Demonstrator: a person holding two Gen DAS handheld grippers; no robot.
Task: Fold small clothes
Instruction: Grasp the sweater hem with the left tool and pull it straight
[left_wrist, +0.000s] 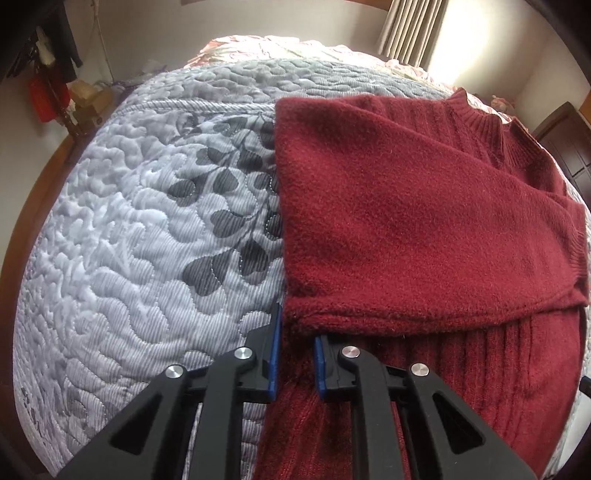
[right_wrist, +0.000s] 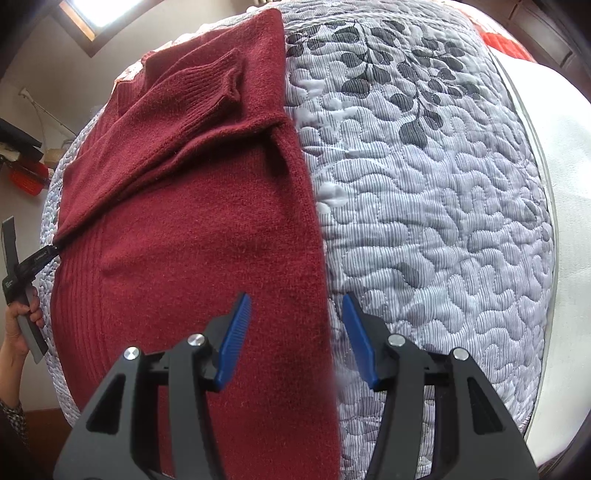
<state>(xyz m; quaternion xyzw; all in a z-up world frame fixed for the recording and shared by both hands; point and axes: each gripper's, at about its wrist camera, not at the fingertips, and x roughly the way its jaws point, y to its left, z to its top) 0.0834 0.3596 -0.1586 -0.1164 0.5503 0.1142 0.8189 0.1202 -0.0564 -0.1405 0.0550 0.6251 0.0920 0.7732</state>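
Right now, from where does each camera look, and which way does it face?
Left wrist: sits behind the left claw, facing along the quilt at the red sweater's folded left edge; both blue pads show.
Right wrist: sits behind the open right claw, straddling the sweater's right edge; the person's left hand shows.
Shared: sweater, quilt.

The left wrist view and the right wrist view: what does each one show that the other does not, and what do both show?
Only the left wrist view shows the beige curtain by a bright window and the left gripper open around the sweater's folded edge. Only the right wrist view shows a person's hand holding a handle, and the right gripper open astride the sweater's side edge. Both show the dark red knitted sweater on the grey quilted bedspread.
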